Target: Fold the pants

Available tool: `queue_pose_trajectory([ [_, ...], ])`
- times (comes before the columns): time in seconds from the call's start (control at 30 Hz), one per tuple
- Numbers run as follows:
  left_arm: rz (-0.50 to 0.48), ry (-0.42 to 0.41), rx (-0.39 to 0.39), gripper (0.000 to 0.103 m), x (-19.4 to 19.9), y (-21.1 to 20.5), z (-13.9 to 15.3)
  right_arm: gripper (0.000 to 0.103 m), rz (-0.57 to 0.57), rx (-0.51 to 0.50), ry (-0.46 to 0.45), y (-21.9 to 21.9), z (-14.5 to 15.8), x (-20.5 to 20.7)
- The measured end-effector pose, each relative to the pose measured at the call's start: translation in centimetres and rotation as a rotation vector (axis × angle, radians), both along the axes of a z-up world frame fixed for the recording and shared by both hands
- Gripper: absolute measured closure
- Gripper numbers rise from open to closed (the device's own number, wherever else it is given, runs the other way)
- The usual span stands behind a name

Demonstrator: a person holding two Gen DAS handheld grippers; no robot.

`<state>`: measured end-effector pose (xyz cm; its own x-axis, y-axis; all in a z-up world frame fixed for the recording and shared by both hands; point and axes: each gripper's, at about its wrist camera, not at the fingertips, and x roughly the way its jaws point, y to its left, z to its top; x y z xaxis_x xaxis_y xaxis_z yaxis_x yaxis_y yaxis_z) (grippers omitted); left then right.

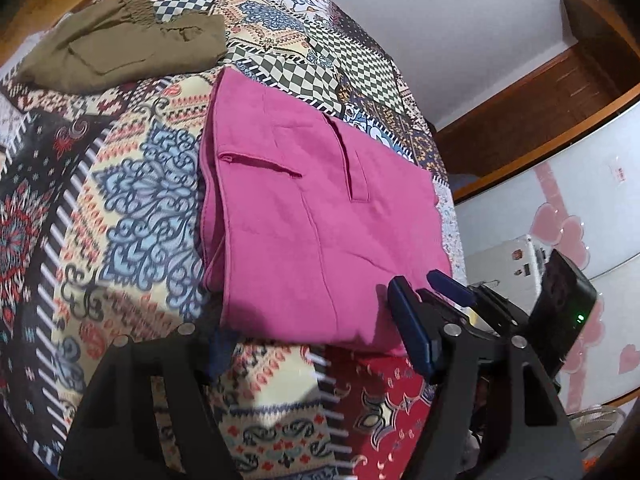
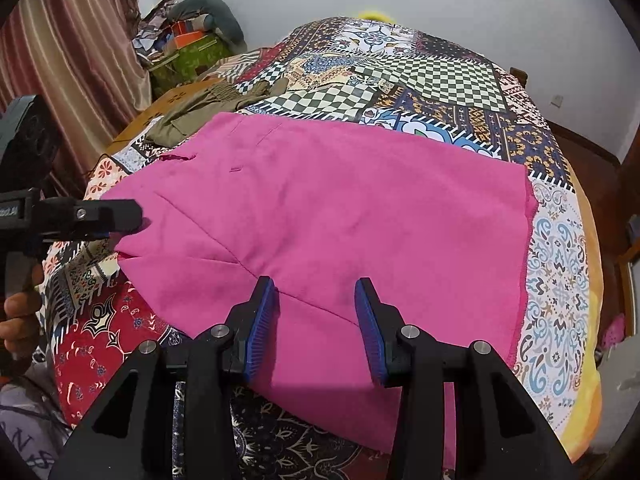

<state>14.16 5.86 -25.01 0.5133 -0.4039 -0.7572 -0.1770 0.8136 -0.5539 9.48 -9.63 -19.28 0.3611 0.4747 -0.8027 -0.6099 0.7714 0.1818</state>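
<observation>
1. Two pairs of trousers are on the bed: the pink pants (image 2: 320, 216) lie folded in the middle of the patchwork bedspread (image 2: 560, 264), and an olive-green pair (image 1: 120, 52) sits well apart, further up toward the far corner.
2. In the left wrist view, the pink pants (image 1: 320, 220) lie flat in layers, a welt pocket slit facing up, with stacked fabric edges showing along their left side.
3. The right gripper (image 2: 316, 328) hovers over the near edge of the pink fabric, its blue-padded jaws spread wide with nothing between them.
4. In the left camera the same right gripper (image 1: 432, 292) sits at the pants' near right corner, blue fingers apart.
5. The left gripper (image 2: 132, 216) comes in from the left side of the right wrist view, its tip right at the pants' left edge; whether its jaws are spread or pressed together, I cannot tell from this angle.
6. In its own view only the left gripper's black finger mounts show at the bottom; the fingertips are out of sight.
7. A striped curtain (image 2: 60, 40) hangs at the far left, and a pile of clutter (image 2: 188, 36) sits beside it.
</observation>
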Motion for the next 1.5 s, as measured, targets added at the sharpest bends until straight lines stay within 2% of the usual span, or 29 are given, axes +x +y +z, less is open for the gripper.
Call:
queue_pose_trajectory([
  [0.07, -0.004, 0.004, 0.023, 0.041, 0.4, -0.1, 0.0, 0.065, -0.001, 0.002, 0.001, 0.0, 0.0, 0.0],
  [0.13, -0.011, 0.007, 0.055, 0.054, 0.9, -0.3, 0.0, 0.065, -0.002, 0.004, 0.003, -0.1, 0.0, 0.0],
  [0.2, -0.028, 0.007, 0.065, 0.062, 1.3, -0.5, -0.1, 0.065, -0.003, 0.007, 0.004, -0.1, 0.0, 0.0],
  [0.33, -0.038, -0.007, 0.087, 0.07, 1.3, -0.7, 0.2, 0.063, -0.008, 0.008, 0.01, -0.2, 0.0, 0.2],
  [0.43, -0.046, -0.036, 0.146, 0.072, 1.2, -1.2, 0.9, 0.061, -0.011, 0.008, 0.018, -0.2, 0.1, 0.4],
  [0.57, -0.029, -0.084, 0.217, 0.074, 0.6, -1.0, 2.0, 0.061, -0.027, 0.028, 0.035, 0.0, 0.8, 0.9],
  [0.7, 0.003, -0.113, 0.256, 0.074, -0.5, 0.3, 3.0, 0.061, -0.035, 0.022, 0.003, 1.2, 1.8, 1.3],
  [0.8, 0.017, -0.131, 0.313, 0.074, -1.6, 0.9, 3.5, 0.061, -0.014, 0.024, -0.007, 3.2, 2.4, 1.7],
  [1.1, 0.033, -0.185, 0.471, 0.075, -5.2, 1.7, 5.3, 0.061, 0.146, -0.062, 0.019, 9.6, 1.2, 0.2],
  [1.3, -0.013, -0.237, 0.539, 0.075, -5.4, 0.2, 6.7, 0.061, 0.192, -0.08, 0.018, 10.6, 0.6, -0.9],
  [1.5, -0.085, -0.283, 0.653, 0.075, -4.3, -2.7, 7.8, 0.061, 0.169, -0.026, 0.057, 9.3, 1.1, -0.7],
])
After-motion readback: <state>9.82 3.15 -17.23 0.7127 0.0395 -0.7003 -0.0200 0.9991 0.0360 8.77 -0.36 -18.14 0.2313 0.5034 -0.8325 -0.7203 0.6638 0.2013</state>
